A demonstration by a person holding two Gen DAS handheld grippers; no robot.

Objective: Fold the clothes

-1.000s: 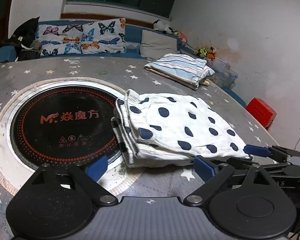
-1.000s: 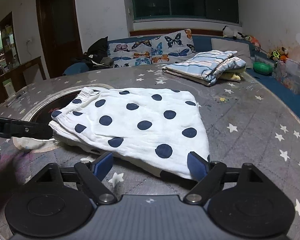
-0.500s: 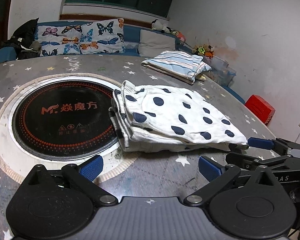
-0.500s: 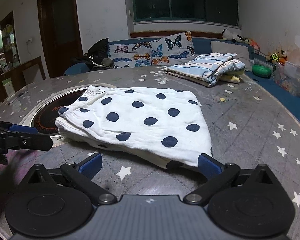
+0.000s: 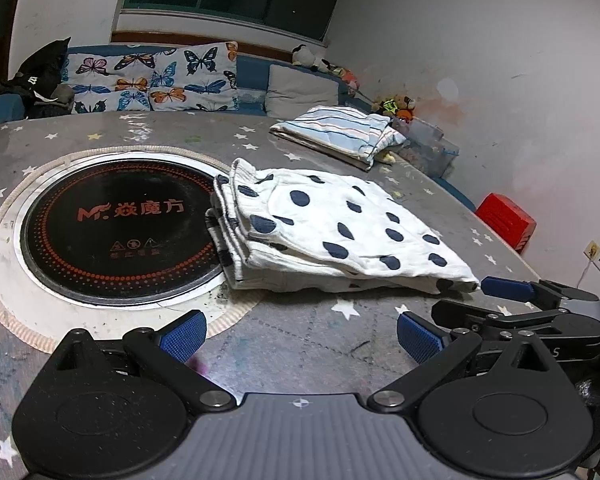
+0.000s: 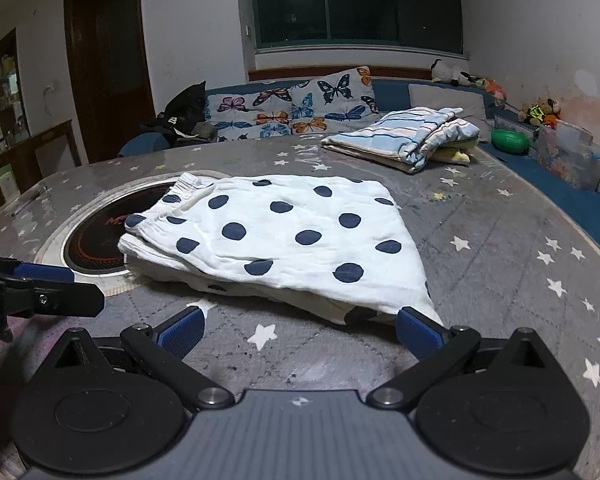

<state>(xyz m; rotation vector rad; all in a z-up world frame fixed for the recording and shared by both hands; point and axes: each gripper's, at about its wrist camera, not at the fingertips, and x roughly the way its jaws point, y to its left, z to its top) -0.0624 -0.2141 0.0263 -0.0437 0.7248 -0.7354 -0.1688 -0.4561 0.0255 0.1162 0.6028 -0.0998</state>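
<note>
L claw (image 5: 300, 334): wide open, empty; blue pads apart, low over table near edge, short of the garment.
R claw (image 6: 298, 330): wide open, empty; its R pad (image 6: 418, 332) just at the near corner of the garment, can't tell if touching.
Polka-dot garment (image 6: 292, 236): white w/ navy dots, folded flat in layers, lies mid-table; waistband end overlaps rim of induction cooktop (image 5: 116, 228).
Table (image 6: 500, 264): round, grey cover w/ white stars.
Striped garment (image 6: 404, 136): folded, far side of table, well apart from dotted one.
Background: butterfly cushions (image 5: 152, 76) on blue sofa; red box (image 5: 506, 220) by wall.
</note>
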